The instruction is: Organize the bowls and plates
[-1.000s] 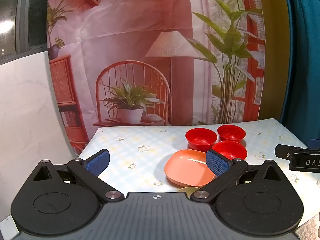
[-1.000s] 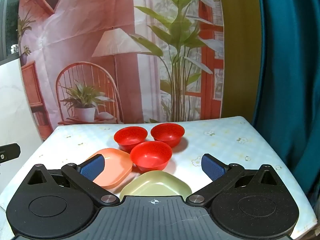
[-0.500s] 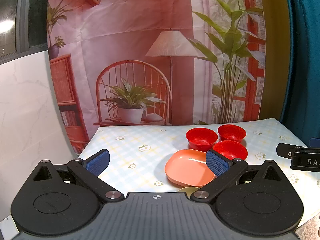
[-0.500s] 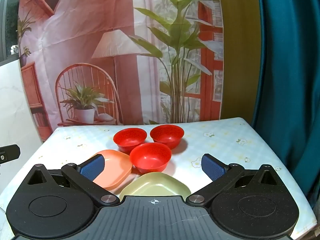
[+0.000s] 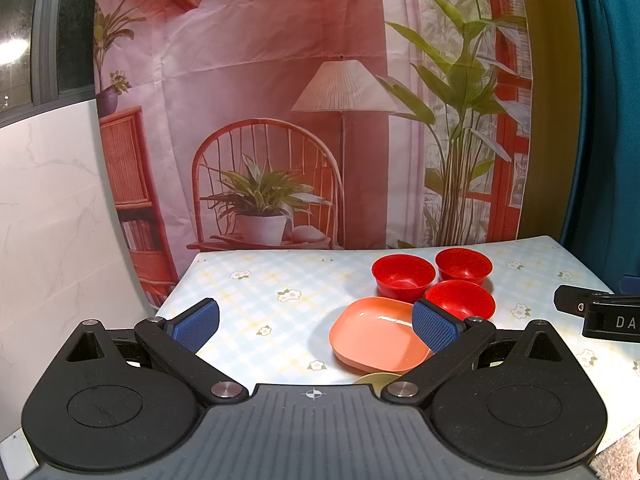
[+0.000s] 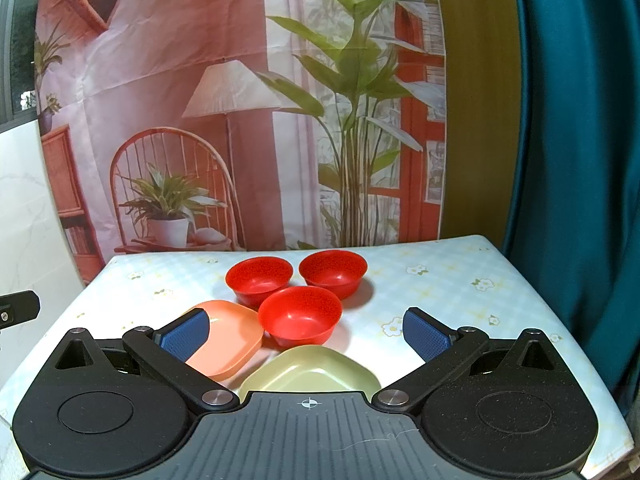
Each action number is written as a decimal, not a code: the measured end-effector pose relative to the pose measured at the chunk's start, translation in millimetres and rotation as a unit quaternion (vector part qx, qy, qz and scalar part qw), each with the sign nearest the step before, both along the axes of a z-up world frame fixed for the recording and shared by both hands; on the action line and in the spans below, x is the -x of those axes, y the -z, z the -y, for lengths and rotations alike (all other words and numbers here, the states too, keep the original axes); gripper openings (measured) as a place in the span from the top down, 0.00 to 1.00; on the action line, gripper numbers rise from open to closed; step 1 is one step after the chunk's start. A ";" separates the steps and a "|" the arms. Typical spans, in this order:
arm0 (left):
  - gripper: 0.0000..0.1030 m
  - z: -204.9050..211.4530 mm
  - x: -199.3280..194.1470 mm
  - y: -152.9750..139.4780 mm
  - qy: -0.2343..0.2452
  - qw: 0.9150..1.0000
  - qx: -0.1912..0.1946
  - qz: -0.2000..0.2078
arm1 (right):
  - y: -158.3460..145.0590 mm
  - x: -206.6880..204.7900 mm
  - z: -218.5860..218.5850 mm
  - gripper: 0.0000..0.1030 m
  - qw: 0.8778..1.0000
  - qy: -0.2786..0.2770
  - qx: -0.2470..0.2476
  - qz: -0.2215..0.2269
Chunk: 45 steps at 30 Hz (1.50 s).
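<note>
The left gripper (image 5: 316, 326) hovers level above the near left part of the table (image 5: 248, 300), its 2 fingers spread wide with nothing between them; the blue ribbed pads (image 5: 196, 324) face inward. The right gripper (image 6: 306, 334) hangs in the same level pose over the near edge, jaws equally wide and empty, pointing at the dishes. Its black tip (image 5: 596, 314) shows at the right edge of the left view, and the left one's tip (image 6: 18, 308) at the left edge of the right view.

Compared with 1 second ago, almost nothing differs: both grippers keep the same spread, and the dishes sit in nearly the same places in each view, with only a slight drift of the right camera.

3 red bowls (image 6: 300, 316) stand in a tight triangle near the table's middle, 2 behind (image 6: 259, 280) (image 6: 333, 276) and 1 in front, round, glossy and smooth like plastic, upright and empty. Just left of the front bowl lies an orange plate (image 6: 232, 340), a rounded square with a raised rim, touching or nearly touching the bowl. A pale green plate (image 6: 312, 370) of the same shape lies closest to the right gripper, partly hidden by its body. The table wears a soft checked cloth in pale blue and yellow with small white flowers. Behind hangs a creased printed backdrop (image 6: 224, 92) showing a lamp, chair and plants, with a teal curtain (image 6: 580, 140) at right
</note>
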State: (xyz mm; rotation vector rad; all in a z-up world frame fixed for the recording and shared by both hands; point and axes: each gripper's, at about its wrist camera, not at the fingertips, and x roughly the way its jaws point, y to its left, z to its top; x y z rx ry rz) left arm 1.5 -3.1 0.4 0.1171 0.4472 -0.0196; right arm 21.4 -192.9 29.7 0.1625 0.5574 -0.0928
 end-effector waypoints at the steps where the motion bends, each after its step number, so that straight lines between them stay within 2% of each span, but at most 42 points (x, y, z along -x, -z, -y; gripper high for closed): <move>1: 0.00 0.2 0.0 0.0 0.000 1.000 0.000 0.000 | 0.0 0.0 0.0 0.00 1.000 0.000 0.000 0.000; 45: 0.00 -7.2 -4.0 5.9 -0.003 1.000 0.003 -0.013 | 1.4 1.0 1.5 0.00 1.000 0.001 -0.002 0.000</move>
